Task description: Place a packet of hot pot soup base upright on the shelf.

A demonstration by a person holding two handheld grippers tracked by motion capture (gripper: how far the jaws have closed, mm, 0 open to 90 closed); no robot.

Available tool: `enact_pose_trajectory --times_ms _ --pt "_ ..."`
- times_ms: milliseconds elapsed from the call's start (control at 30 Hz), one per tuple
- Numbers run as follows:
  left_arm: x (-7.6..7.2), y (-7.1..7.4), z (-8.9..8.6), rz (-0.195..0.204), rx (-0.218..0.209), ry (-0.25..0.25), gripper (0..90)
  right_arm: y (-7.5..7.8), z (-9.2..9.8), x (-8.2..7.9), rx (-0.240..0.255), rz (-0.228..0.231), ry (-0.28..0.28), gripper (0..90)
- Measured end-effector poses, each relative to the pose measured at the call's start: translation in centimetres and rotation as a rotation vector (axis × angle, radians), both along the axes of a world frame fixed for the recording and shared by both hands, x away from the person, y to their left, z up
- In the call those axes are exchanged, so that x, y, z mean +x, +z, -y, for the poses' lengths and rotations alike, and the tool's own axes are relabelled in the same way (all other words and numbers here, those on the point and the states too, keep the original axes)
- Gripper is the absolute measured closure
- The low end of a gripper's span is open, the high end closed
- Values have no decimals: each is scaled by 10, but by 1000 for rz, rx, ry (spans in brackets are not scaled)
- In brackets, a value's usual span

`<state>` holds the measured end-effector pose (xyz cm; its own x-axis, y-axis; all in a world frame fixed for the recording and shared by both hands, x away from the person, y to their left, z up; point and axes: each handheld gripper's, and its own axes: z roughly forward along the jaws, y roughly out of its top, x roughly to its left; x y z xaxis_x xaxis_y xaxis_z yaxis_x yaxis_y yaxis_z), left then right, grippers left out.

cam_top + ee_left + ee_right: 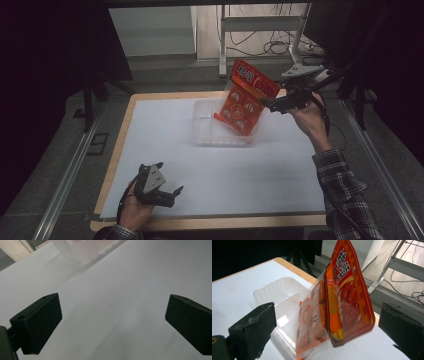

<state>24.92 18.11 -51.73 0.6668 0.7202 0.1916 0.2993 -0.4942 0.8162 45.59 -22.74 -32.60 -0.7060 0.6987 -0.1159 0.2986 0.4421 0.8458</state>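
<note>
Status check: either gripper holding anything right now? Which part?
Nothing is held. The right gripper is open around the orange snack packet, touching neither side; the left gripper is open over the table.

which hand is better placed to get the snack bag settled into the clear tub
Right. The right gripper is up beside the snack bag leaning in the clear tub; the left gripper sits open near the table's front edge.

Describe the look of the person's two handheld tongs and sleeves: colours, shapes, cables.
Both tongs are black. The left tongs carry a grey three-cornered plate on top, and their jaws end in thick, blocky black pads. The right tongs also bear a grey plate, with a dark cable trailing from them. Their pads look scuffed. The right sleeve is dark plaid with pale lines; the left cuff looks similar.
</note>
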Motion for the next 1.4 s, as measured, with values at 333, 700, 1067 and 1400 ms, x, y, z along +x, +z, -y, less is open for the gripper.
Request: enact_pose_trajectory --times_ms 333,700,1067,1400 --pt "2 0 -3 -60 -94 4 7 -8 9 -14 6 -16 0 12" --pt "3 0 -2 -62 -81 6 7 -19 16 -30 26 -42 -5 14" --pt "2 -1 -2 -58 -70 13 6 -36 20 -52 38 -62 8 14" --pt "2 0 -2 -57 -74 17 5 -47 28 -76 33 -58 -5 0"
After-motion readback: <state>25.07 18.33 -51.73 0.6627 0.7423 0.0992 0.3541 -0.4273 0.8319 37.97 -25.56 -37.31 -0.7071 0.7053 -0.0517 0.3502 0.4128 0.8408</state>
